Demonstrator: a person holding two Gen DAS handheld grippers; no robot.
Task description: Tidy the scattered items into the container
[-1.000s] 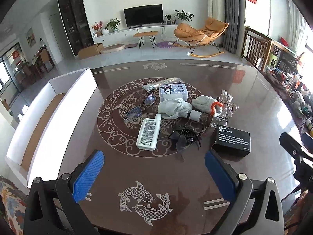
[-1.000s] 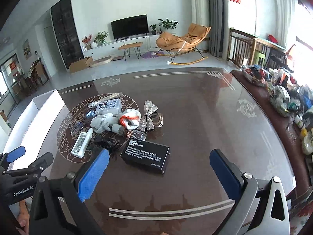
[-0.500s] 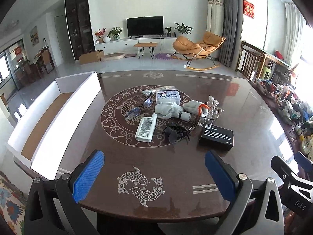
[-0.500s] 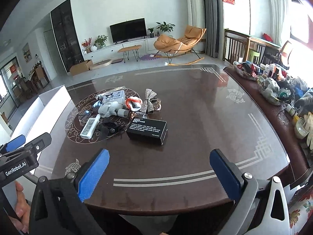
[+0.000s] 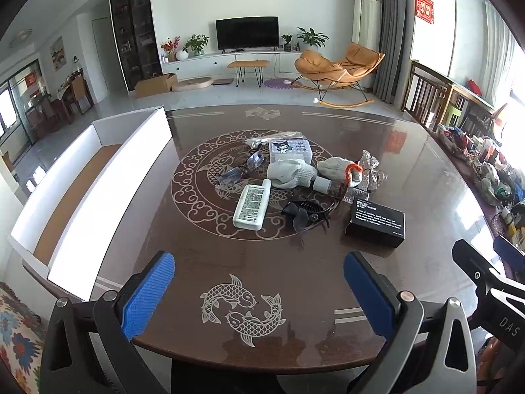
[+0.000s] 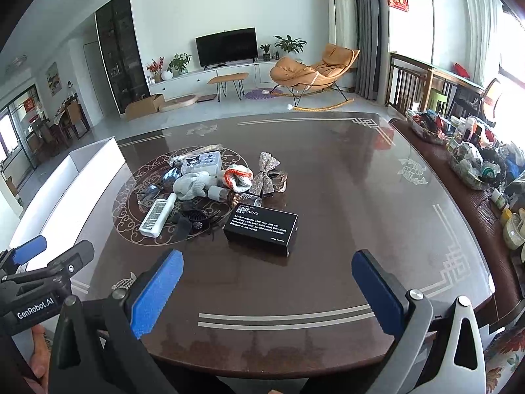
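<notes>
Scattered items are lying heaped near the middle of the dark brown glossy table (image 5: 410, 170), on its round scroll pattern: a white flat rectangular bottle (image 5: 251, 204), grey knitted gloves (image 5: 292, 173), a small clear plastic case with a cartoon print (image 5: 289, 149), a black hair claw clip (image 5: 306, 209), a silver glittery bow (image 6: 265, 174) and a black rectangular cardboard box with white lettering (image 6: 262, 226). I am seeing the box sitting just beside the heap, on the side nearest my right gripper (image 6: 267, 287). What looks like tinted glasses (image 5: 241, 170) is lying at the heap's left edge, though I cannot be sure through the lens blur.

The long white open cardboard container (image 5: 131, 170) is resting along the table's left side, well apart from the heap.

I am holding my left gripper (image 5: 259, 290) above the near table edge, its blue pads spread wide and grasping nothing. My right gripper is hanging likewise, fingers released and spread, gripping nothing.
</notes>
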